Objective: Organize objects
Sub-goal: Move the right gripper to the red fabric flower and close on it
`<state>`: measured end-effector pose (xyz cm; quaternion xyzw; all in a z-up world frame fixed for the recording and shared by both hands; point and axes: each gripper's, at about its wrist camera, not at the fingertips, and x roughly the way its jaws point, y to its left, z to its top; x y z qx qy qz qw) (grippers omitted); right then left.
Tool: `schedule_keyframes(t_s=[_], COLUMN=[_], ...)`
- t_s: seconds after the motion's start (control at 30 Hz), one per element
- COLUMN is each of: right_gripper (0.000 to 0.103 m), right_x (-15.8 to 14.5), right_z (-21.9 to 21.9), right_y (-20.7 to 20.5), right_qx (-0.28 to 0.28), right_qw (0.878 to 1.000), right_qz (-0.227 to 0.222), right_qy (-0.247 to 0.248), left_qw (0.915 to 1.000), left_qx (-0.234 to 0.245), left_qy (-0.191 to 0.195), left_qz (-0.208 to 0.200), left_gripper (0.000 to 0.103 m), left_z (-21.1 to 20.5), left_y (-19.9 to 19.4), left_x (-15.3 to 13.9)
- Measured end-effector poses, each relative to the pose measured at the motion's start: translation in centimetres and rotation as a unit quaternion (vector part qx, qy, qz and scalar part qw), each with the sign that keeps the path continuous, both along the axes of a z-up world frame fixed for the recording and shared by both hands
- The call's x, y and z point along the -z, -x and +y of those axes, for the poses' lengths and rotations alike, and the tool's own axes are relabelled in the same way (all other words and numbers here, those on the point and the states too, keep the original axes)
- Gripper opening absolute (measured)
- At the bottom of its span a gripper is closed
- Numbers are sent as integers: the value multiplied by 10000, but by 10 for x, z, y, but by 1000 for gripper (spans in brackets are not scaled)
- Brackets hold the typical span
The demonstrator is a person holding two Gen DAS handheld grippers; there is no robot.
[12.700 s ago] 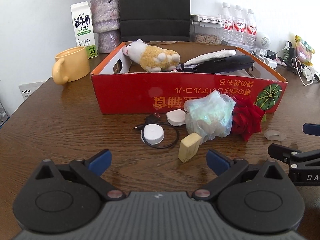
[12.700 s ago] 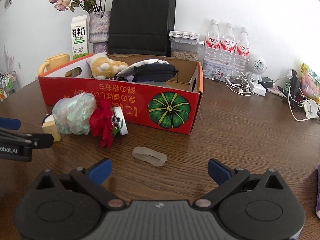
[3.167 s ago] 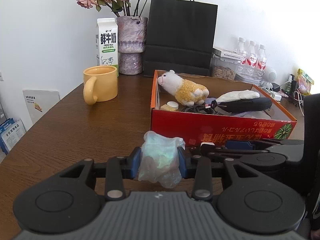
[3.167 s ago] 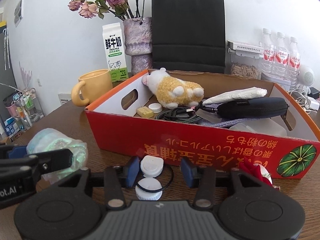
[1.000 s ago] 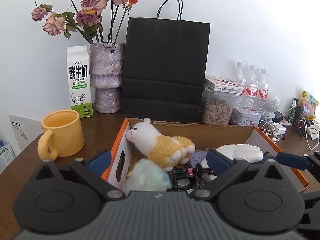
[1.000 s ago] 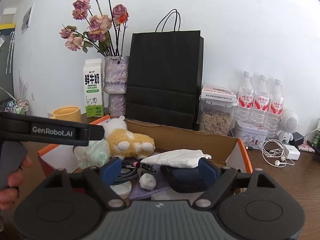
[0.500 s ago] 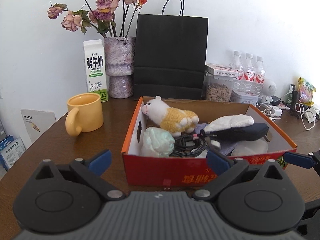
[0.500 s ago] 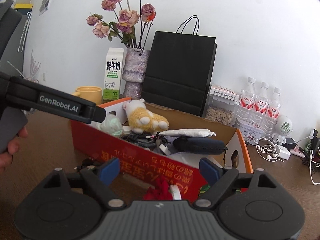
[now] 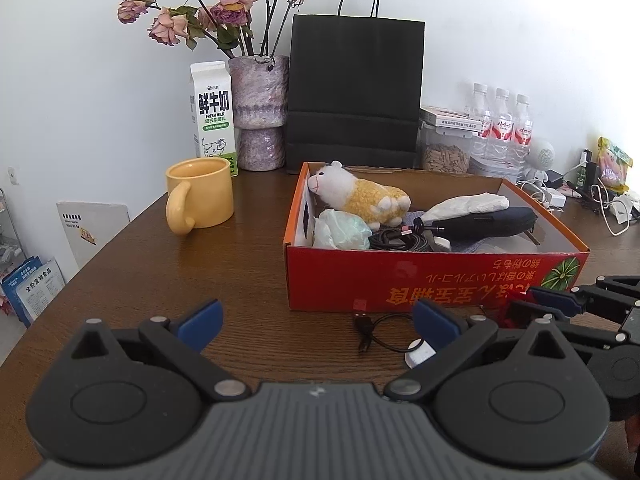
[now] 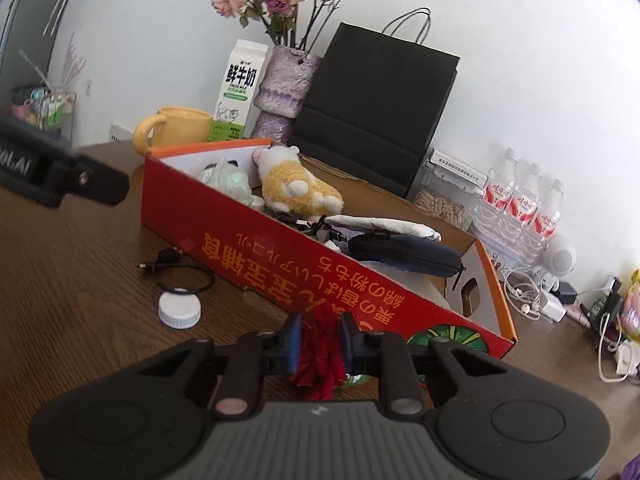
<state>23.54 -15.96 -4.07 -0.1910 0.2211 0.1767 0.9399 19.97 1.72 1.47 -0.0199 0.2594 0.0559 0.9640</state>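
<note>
My right gripper is low in front of the red cardboard box. Its jaws are closing, and the blue pads press on a red fabric flower from both sides. My left gripper hovers open before the box with nothing between its fingers. Inside the box lie a plush sheep, a pale green plastic bundle, a dark pouch and cables. On the table by the box's front are a white cap and a black cable loop.
A yellow mug, a milk carton, a vase of dried roses and a black paper bag stand behind the box. Water bottles, a seed jar and tangled chargers crowd the back right.
Both grippers drew back from over the box and sank toward the table. The right gripper's wide jaws have come together on the red flower. The left gripper stayed open.
</note>
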Motion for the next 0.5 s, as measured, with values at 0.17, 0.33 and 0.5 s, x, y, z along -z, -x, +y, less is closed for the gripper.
schedule_keyframes(t_s=[0.17, 0.33, 0.5], right_gripper=[12, 12, 15], right_x=[-21, -29, -13], right_z=[-18, -22, -25], right_y=[5, 5, -2], right_qx=[-166, -429, -54], right_qw=[9893, 9639, 9629], right_qz=[605, 1274, 1452], right_qy=[-1315, -2300, -2274], left_qw=[10000, 9998, 9999], left_qx=[-54, -129, -124], left_qy=[37, 62, 47], left_qz=[-64, -122, -106], left_gripper=[103, 103, 103], left_z=[2, 6, 6], left_y=[9, 18, 26], left_x=[-4, -9, -10])
